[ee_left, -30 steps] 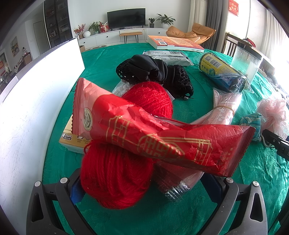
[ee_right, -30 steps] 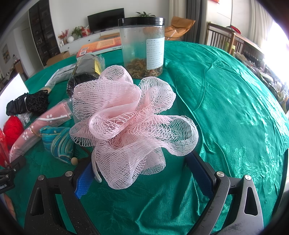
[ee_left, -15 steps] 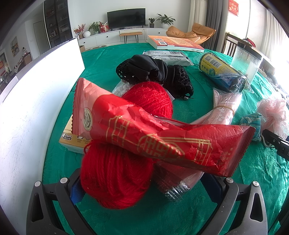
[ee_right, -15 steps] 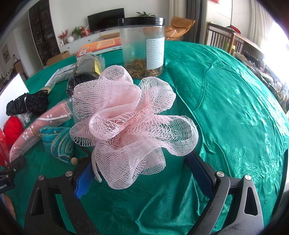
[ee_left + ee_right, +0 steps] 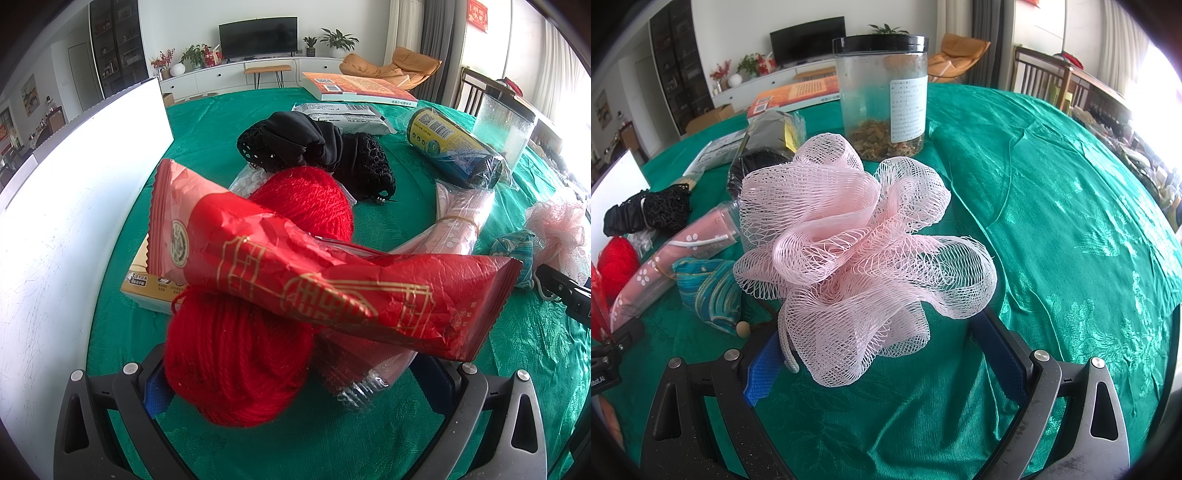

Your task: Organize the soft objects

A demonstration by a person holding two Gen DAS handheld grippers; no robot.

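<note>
In the left wrist view a red yarn skein [image 5: 236, 369] lies between the wide-apart fingers of my left gripper [image 5: 291, 380], which is open. A red foil packet [image 5: 332, 284] lies across the skein, and a second red yarn ball [image 5: 306, 199] sits behind it. In the right wrist view a pink mesh bath pouf [image 5: 849, 251] rests between the spread fingers of my right gripper [image 5: 882, 360], also open. A teal pouch [image 5: 709, 291], a pink wrapped towel [image 5: 665, 266] and a black mesh cloth [image 5: 646, 214] lie to the pouf's left.
Everything sits on a green tablecloth [image 5: 1052, 221]. A white board [image 5: 74, 203] stands along the left side, with a tissue pack [image 5: 147, 284] beside it. A clear jar [image 5: 882, 92], a yellow-black roll [image 5: 454, 147], a grey packet [image 5: 340, 114] and a book [image 5: 354, 86] lie farther back.
</note>
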